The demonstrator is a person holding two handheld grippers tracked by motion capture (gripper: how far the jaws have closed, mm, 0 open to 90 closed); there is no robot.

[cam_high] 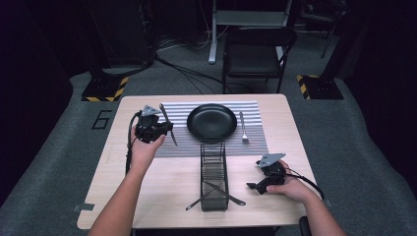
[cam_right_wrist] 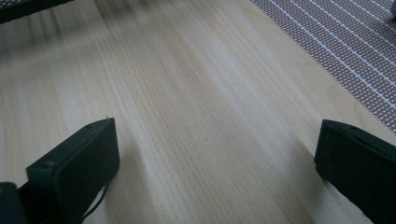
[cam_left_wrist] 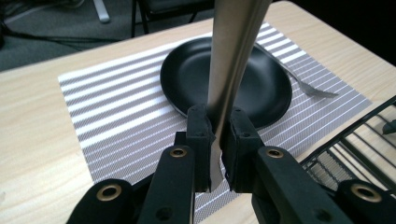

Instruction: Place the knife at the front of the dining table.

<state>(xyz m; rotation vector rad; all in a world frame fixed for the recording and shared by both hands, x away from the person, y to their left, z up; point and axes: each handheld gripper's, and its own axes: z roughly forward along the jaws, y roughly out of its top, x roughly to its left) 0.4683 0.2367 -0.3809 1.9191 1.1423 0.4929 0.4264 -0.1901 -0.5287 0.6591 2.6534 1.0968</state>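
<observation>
The table [cam_high: 167, 177] carries a striped placemat [cam_high: 182, 142] with a black plate [cam_high: 211, 121] and a fork [cam_high: 243, 129], and a wire basket [cam_high: 214, 172] nearer the person. The left tool [cam_left_wrist: 217, 135] clamps a knife [cam_left_wrist: 231, 56] above the placemat; the right tool [cam_right_wrist: 215, 158] hovers over bare wood, jaws spread wide

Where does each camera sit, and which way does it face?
High view: above the person's side, looking forward and down on the table; both forearms, left gripper, right gripper.
Left gripper view: on the left gripper, jaws shut on a knife, facing the plate.
Right gripper view: on the right gripper, jaws open, low over bare table.
Shared: high and left gripper views both show plate, fork, placemat.
</observation>
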